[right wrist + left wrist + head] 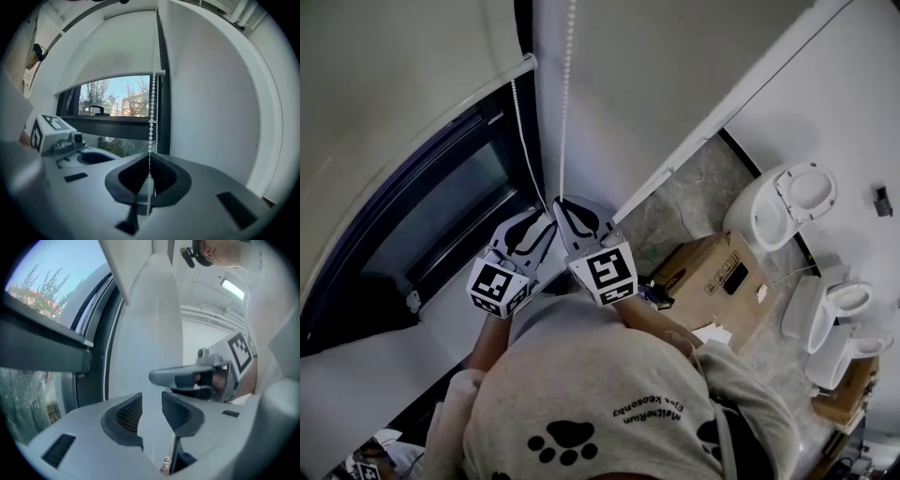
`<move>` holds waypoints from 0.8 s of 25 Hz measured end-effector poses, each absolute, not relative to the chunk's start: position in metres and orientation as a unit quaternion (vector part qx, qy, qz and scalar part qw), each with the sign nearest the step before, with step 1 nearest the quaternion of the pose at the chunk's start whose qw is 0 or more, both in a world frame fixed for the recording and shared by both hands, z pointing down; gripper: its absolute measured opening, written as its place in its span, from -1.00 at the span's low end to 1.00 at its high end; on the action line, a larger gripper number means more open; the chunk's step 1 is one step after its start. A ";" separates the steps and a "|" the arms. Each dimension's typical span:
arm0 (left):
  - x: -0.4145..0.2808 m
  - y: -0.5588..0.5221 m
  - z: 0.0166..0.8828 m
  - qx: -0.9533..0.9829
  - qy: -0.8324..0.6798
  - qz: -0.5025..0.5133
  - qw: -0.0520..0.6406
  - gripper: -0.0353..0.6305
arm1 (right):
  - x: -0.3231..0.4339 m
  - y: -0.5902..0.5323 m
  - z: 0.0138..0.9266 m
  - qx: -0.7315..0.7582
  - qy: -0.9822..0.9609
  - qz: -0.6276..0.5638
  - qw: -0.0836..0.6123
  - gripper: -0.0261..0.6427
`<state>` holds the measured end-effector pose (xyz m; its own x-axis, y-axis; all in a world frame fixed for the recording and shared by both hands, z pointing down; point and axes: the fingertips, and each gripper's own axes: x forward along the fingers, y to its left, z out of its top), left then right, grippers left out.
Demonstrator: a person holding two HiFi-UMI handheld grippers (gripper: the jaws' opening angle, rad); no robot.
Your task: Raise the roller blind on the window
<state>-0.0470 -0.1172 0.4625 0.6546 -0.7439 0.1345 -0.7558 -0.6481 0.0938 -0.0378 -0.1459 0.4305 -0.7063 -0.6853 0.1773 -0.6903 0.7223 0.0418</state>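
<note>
The white roller blind [112, 51] hangs partway down the window [117, 101], its bottom bar [110, 78] above the open glass. The white bead chain [153, 103] runs down the window's right side. My right gripper [149, 161] is shut on the bead chain, which passes straight between its pads. In the head view the right gripper [565, 206] holds the bead chain [566, 94] by the white wall. My left gripper [152, 399] sits just left of it, open, with nothing between its fingers. A second strand of chain [525, 141] hangs along the frame to the left gripper's [542, 220] tip.
The dark window frame [441, 206] slants across the left. Down on the floor stand a cardboard box [717, 277] and white toilets [787, 202], [839, 300]. A white wall panel [675, 84] lies right of the chain.
</note>
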 end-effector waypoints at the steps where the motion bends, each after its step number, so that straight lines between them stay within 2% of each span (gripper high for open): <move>1: -0.050 -0.117 0.448 0.905 -0.419 0.034 0.063 -0.50 | -0.038 -0.147 0.430 0.374 -0.923 0.012 0.089 -0.89; 7: -0.050 -0.122 0.358 0.905 -0.425 0.004 0.022 -0.51 | -0.038 -0.147 0.430 0.375 -0.923 0.006 0.084 -0.89; 11: -0.041 -0.130 0.317 0.912 -0.408 0.007 0.033 -0.56 | -0.040 -0.147 0.429 0.373 -0.924 0.004 0.082 -0.89; 15: -0.031 -0.139 0.286 0.915 -0.403 0.008 0.013 -0.56 | -0.040 -0.149 0.430 0.372 -0.924 0.000 0.083 -0.89; 20: -0.025 -0.152 0.257 0.916 -0.401 -0.025 -0.009 -0.76 | -0.039 -0.150 0.430 0.370 -0.925 -0.003 0.085 -0.89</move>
<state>-0.0247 -0.1523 0.2570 0.6767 -0.7344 -0.0523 -0.7352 -0.6778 0.0039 -0.0395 -0.1500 0.4298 -0.7124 -0.6846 0.1544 -0.6836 0.7267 0.0680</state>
